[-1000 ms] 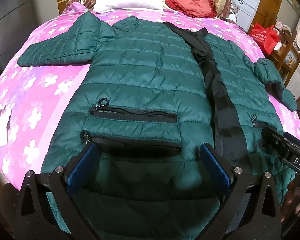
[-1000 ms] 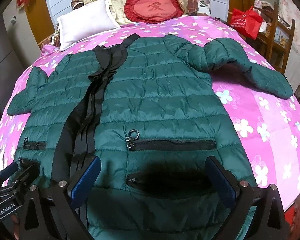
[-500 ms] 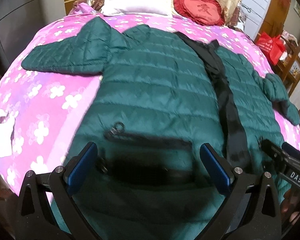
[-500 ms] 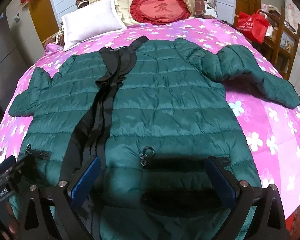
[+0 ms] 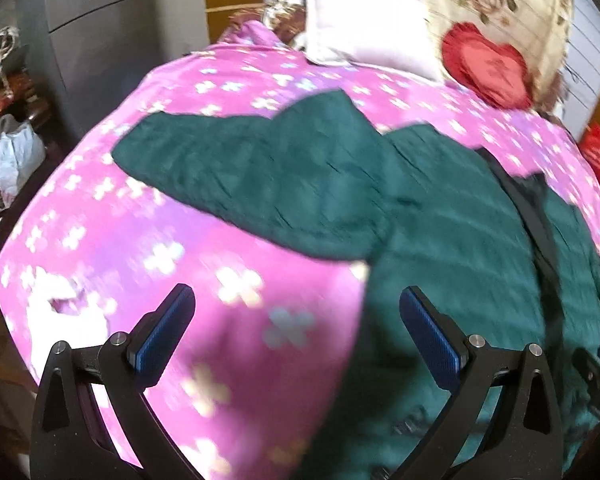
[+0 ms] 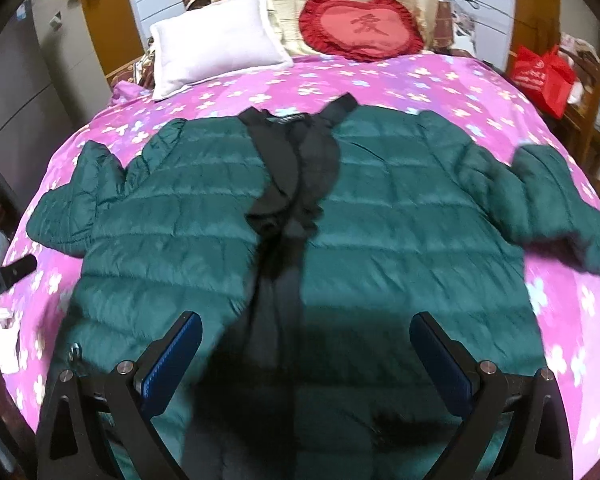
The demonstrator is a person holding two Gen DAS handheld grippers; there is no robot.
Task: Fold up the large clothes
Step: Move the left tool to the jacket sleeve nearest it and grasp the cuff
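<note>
Jacket [image 6: 380, 216]: spread flat, front up, on the bed [image 6: 420, 80].
Left gripper [image 5: 296, 328]: jaws released, near the left sleeve [image 5: 240, 176].
Right gripper [image 6: 304, 348]: jaws released, empty.
Advice: pinch the cuff, fold the sleeve across the chest.

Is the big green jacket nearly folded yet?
Not yet. Done: the jacket is spread flat on the pink bedspread, front up. In hand: nothing, since the left gripper and right gripper both hover with jaws open and empty. Left: both sleeves lie stretched out, and the body is unfolded.
</note>
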